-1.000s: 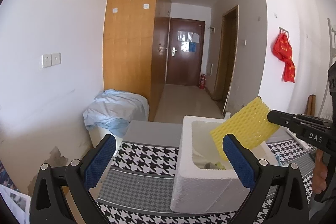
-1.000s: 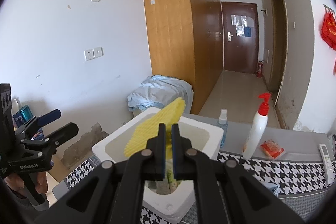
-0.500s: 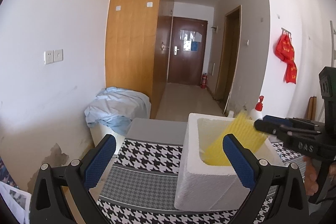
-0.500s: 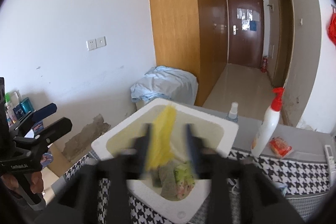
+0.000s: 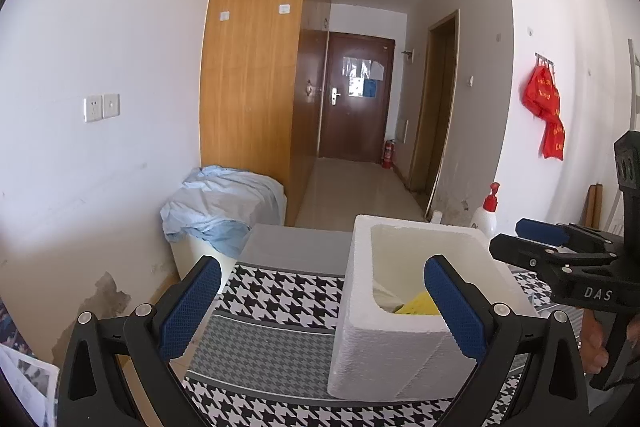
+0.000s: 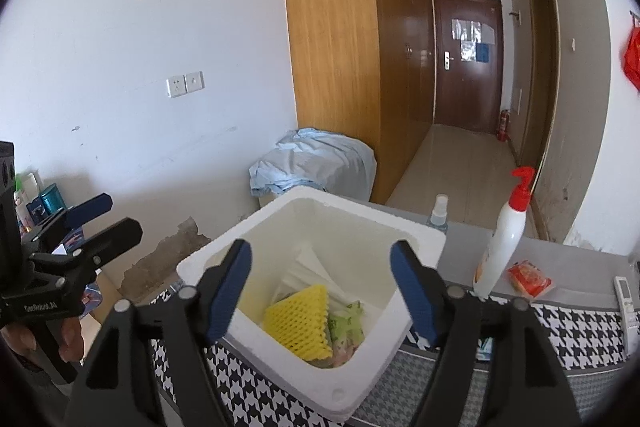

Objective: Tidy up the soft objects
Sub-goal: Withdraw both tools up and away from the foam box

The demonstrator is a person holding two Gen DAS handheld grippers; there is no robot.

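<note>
Yellow foam net (image 6: 298, 323): lay inside white foam box (image 6: 416, 227) on table (image 6: 580, 267), atop other soft items. Right tool (image 6: 320, 291): spread, empty, above box. Left tool (image 5: 320, 307): spread, idle beside box.

Bystanders around a houndstooth-covered table in a white-walled room

A black-and-white houndstooth tablecloth (image 6: 592, 331) covers the table, with a plain grey strip along its far edge. On that strip stands a white plastic pump bottle with a red nozzle (image 6: 505, 235), upright; just beside it lies a small red-orange crinkled packet (image 6: 529, 279), and farther left a small clear spray bottle with a white cap (image 6: 438, 211). A white remote control (image 6: 625, 297) rests near the right edge. Beyond the table, a rumpled pale-blue cloth (image 5: 224, 205) drapes over a white bin beside a tall wooden wardrobe (image 5: 260, 75). A dark brown door (image 5: 356, 99) closes the hallway, a red fire extinguisher (image 5: 387, 154) near it. Red bags (image 5: 548, 111) hang from a wall hook.
</note>
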